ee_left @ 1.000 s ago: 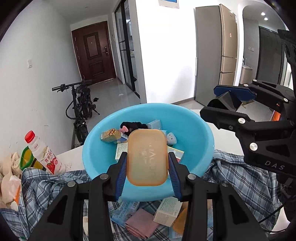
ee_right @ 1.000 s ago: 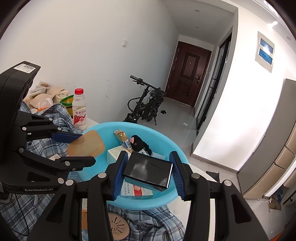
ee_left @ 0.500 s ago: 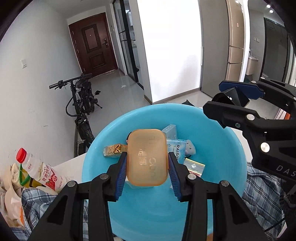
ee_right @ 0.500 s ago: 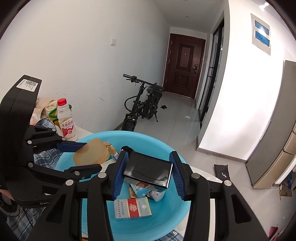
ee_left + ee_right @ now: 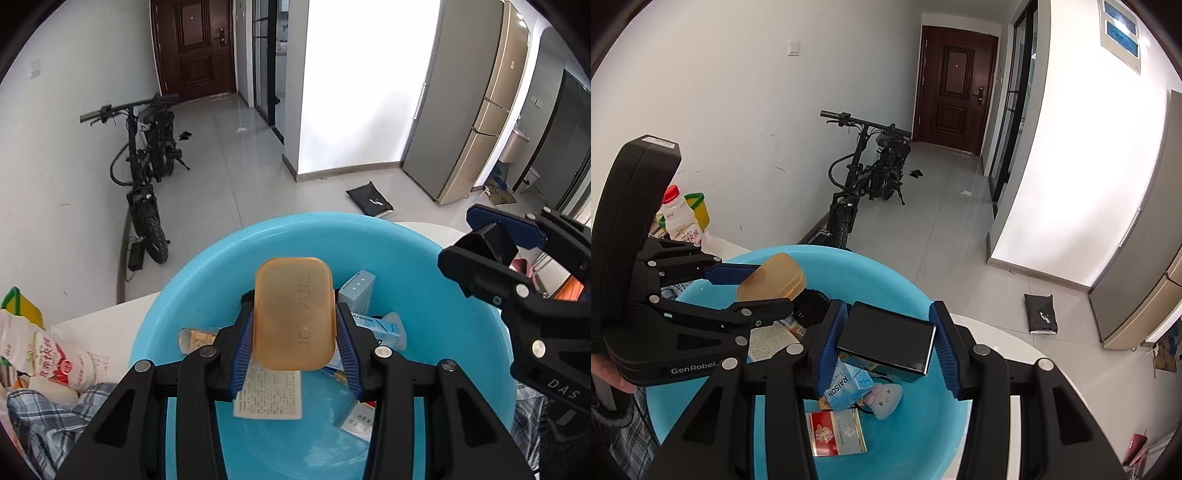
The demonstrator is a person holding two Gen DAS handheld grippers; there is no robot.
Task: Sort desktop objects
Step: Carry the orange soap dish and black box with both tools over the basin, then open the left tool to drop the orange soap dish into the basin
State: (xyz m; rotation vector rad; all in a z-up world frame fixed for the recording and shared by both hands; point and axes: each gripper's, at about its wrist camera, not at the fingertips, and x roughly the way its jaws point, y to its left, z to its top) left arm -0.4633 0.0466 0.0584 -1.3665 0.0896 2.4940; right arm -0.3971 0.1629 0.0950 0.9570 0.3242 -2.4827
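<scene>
My left gripper (image 5: 295, 306) is shut on a translucent orange case (image 5: 293, 332) and holds it over the blue basin (image 5: 207, 266). My right gripper (image 5: 888, 308) is shut on a flat black box (image 5: 886, 339), also above the basin (image 5: 879, 267). Each view shows the other gripper: the right gripper (image 5: 491, 240) at the right edge, the left gripper (image 5: 772, 288) with the orange case (image 5: 768, 282) at the left. In the basin lie a light blue pack (image 5: 846, 387), a red pack (image 5: 836, 432), a small plush toy (image 5: 884, 397) and a printed white box (image 5: 269, 395).
A drink bottle (image 5: 55, 362) with a red cap stands left of the basin beside a plaid cloth (image 5: 44, 424). The basin sits on a white table (image 5: 997, 332), whose edge is just beyond it. A black bicycle (image 5: 147, 184) leans on the wall beyond.
Both grippers have moved forward over the basin and tipped downward, each with its item still gripped. The cloth and the loose items in front of the basin have slid out of view.
</scene>
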